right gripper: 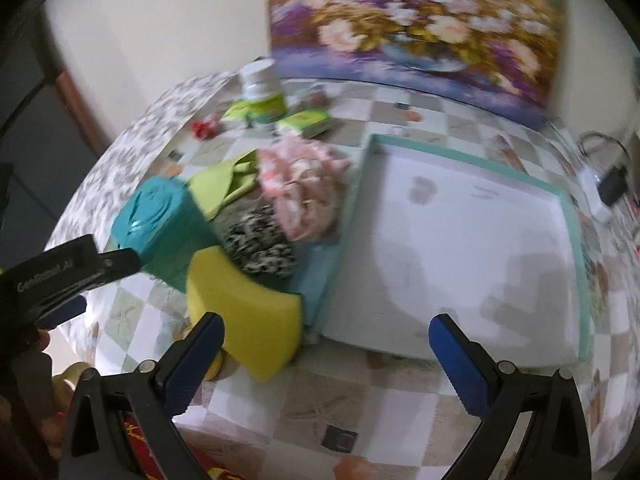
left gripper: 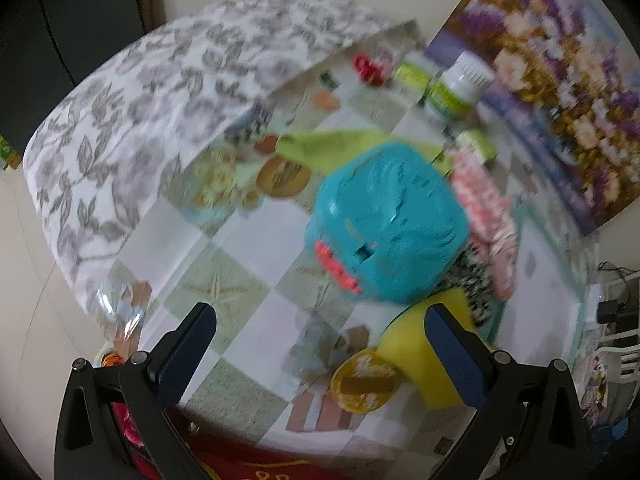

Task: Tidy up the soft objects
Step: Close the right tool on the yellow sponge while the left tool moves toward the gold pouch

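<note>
A teal soft block (left gripper: 386, 224) lies on the checked tablecloth, with a yellow sponge (left gripper: 420, 356), a black-and-white cloth (left gripper: 476, 276), a pink patterned cloth (left gripper: 488, 208) and a lime green cloth (left gripper: 332, 146) around it. My left gripper (left gripper: 320, 320) is open and empty just in front of the teal block. In the right wrist view the same pile shows: teal block (right gripper: 164, 224), yellow sponge (right gripper: 240, 304), black-and-white cloth (right gripper: 260, 244), pink cloth (right gripper: 300, 188), green cloth (right gripper: 224, 184). My right gripper (right gripper: 326, 332) is open and empty, near the sponge and a shallow white tray (right gripper: 576, 232) with a teal rim.
A white jar with a green label (right gripper: 264, 92), a green box (right gripper: 308, 120) and a small red object (right gripper: 204, 126) stand at the back. A flower painting (right gripper: 420, 28) leans on the wall. A grey leaf-patterned cloth (left gripper: 140, 120) covers the table's left part. A charger (right gripper: 612, 184) lies far right.
</note>
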### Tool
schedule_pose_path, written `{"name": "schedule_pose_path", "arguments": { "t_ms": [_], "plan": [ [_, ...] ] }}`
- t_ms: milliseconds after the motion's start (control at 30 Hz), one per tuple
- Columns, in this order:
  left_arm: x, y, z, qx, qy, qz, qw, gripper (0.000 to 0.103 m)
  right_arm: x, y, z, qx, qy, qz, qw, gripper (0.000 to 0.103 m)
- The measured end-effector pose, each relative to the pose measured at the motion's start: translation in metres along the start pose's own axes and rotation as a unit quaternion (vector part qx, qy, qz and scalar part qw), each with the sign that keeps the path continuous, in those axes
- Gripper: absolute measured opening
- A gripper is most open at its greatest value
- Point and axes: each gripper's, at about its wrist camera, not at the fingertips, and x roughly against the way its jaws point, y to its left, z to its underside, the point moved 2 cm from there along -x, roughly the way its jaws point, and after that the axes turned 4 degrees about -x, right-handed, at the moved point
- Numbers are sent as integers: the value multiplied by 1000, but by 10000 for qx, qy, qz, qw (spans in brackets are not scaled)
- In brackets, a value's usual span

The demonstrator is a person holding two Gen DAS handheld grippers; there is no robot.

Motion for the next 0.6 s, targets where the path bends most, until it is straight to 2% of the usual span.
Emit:
{"name": "schedule_pose_path", "arguments": {
  "t_ms": [133, 300, 367, 500, 600],
  "plan": [
    [-12, 8, 3, 172, 330, -148, 9992, 103, -11, 23, 1, 629, 39, 59, 9980, 103],
    [-21, 22, 6, 523, 519, -303, 9968, 103, -14, 50, 11, 1401, 28, 93, 9901, 103],
    [-23, 26, 8, 583, 572, -332, 9961, 103, -20, 58, 15, 1676, 71, 259, 9855, 103],
    [-27, 33, 8, 566, 624, -322, 9959, 103, -34, 62, 17, 1803, 185, 377, 9827, 103],
    [-31, 30, 9, 467, 704, -250, 9961, 103, -42, 58, 15, 1695, 290, 297, 9847, 101]
  ]
}}
